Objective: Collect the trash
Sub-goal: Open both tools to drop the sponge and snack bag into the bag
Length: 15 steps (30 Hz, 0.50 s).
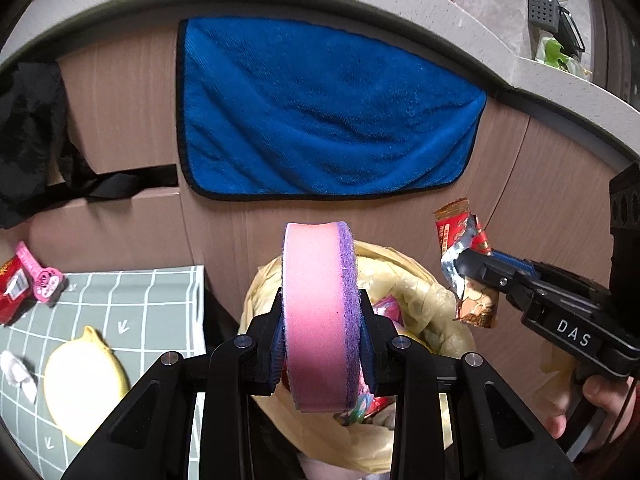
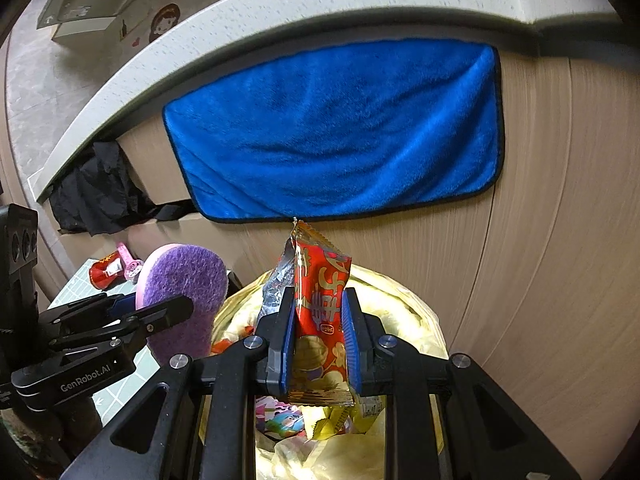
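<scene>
The left gripper [image 1: 322, 344] clamps a pink-and-purple sponge [image 1: 318, 312] by its flat faces, directly above the lined trash bin [image 1: 404, 280]. The sponge is light and compressible; hold it mid-body. The right gripper [image 2: 318, 344], jaws narrowly apart, pinches a red snack wrapper [image 2: 320, 320] over the same bin. The wrapper is thin, crinkly and probably slippery.

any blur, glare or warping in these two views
Left wrist view: sharp on the pink sponge, with fisheye bending the counter edge into an arc and dark corners. Right wrist view: cabinet front smeared by motion blur at right, red snack wrapper crisp, and the yellow trash bag glowing brightly.
</scene>
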Motion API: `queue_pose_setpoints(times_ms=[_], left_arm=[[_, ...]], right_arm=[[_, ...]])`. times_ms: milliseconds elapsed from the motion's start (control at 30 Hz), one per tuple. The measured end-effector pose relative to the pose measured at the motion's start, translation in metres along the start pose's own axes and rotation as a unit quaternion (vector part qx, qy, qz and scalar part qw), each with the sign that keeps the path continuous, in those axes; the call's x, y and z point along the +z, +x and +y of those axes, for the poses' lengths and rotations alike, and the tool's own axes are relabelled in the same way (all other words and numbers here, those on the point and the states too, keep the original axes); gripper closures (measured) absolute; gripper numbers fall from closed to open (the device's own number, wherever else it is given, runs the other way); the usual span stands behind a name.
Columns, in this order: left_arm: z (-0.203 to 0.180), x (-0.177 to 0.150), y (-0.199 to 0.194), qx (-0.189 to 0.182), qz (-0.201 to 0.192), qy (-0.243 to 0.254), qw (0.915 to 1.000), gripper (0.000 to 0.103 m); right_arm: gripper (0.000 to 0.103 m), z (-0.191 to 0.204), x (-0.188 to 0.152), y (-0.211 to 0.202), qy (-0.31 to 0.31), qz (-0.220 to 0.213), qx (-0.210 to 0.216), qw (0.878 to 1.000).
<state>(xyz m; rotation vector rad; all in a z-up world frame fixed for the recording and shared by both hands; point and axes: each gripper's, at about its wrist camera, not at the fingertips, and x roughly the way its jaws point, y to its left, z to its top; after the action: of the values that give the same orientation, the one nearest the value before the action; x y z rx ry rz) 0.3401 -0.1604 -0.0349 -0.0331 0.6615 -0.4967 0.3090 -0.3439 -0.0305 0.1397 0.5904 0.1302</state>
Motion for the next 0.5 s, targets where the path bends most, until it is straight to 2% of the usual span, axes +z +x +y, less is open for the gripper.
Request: queue_pose_setpoints(times_ms=[67, 133, 167, 367, 500], left_arm=[[0.006, 0.002, 0.008, -0.025, 0.013, -0.013, 0.9995, 0.068], [0.016, 0.004, 0.014, -0.047, 0.026, -0.039, 0.9978, 0.044], [0.021, 0.005, 0.015, -0.053, 0.027, -0.052, 0.9969, 0.042], [0.041, 0.011, -0.001, -0.041, 0.014, -0.067, 0.9968, 0.041], [0.064, 0.006, -0.020, -0.016, 0.005, -0.079, 0.9967, 0.041]], right_arm=[[0.076, -0.003, -0.002, 0.004, 0.007, 0.001, 0.000, 1.000], [0.060, -0.008, -0.003, 0.008, 0.019, 0.009, 0.002, 1.000], [0.059, -0.011, -0.004, 0.011, 0.029, 0.017, 0.007, 0.999], [0.059, -0.015, -0.009, 0.009, 0.053, 0.019, 0.012, 0.998], [0.058, -0.012, -0.008, 0.003, 0.065, 0.016, 0.015, 0.998]])
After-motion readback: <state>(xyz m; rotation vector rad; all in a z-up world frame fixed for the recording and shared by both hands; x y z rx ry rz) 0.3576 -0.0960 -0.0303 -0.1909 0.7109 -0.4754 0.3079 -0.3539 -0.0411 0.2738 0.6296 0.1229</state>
